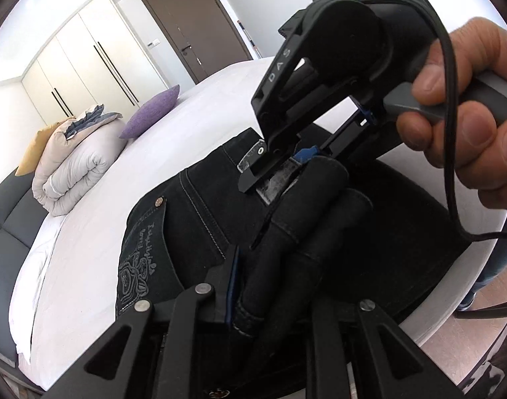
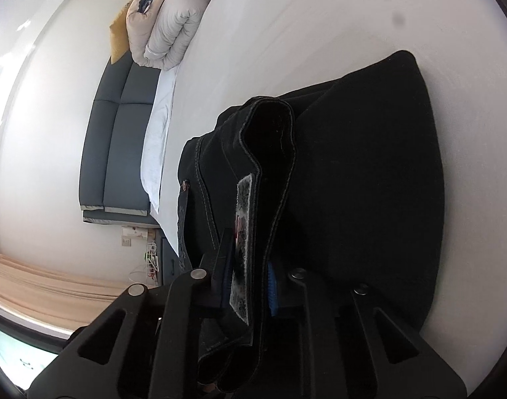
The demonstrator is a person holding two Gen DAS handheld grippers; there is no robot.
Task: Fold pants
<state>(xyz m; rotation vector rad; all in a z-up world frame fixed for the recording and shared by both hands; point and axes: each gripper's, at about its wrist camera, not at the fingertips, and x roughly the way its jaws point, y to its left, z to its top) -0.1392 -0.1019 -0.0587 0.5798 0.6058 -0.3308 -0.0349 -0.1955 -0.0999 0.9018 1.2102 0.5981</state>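
Note:
The black denim pants [image 1: 193,219] lie on the white bed [image 1: 203,113], with an embroidered back pocket [image 1: 137,262] facing up. My left gripper [image 1: 253,299] is shut on the folded leg hems [image 1: 303,219] and holds them over the seat of the pants. My right gripper [image 1: 273,173], held by a hand [image 1: 469,106], is shut on the same hems a little farther along. In the right wrist view my right gripper [image 2: 253,276] pinches the hem edge [image 2: 270,139] between its pads [image 2: 242,242], above the folded pants [image 2: 370,183].
A rolled beige duvet [image 1: 74,163], a purple pillow [image 1: 150,113] and a yellow pillow [image 1: 34,153] lie at the head of the bed by the dark headboard [image 1: 4,232]. White wardrobes [image 1: 80,60] and a brown door [image 1: 193,23] stand behind. The bed's edge [image 1: 453,306] is near right.

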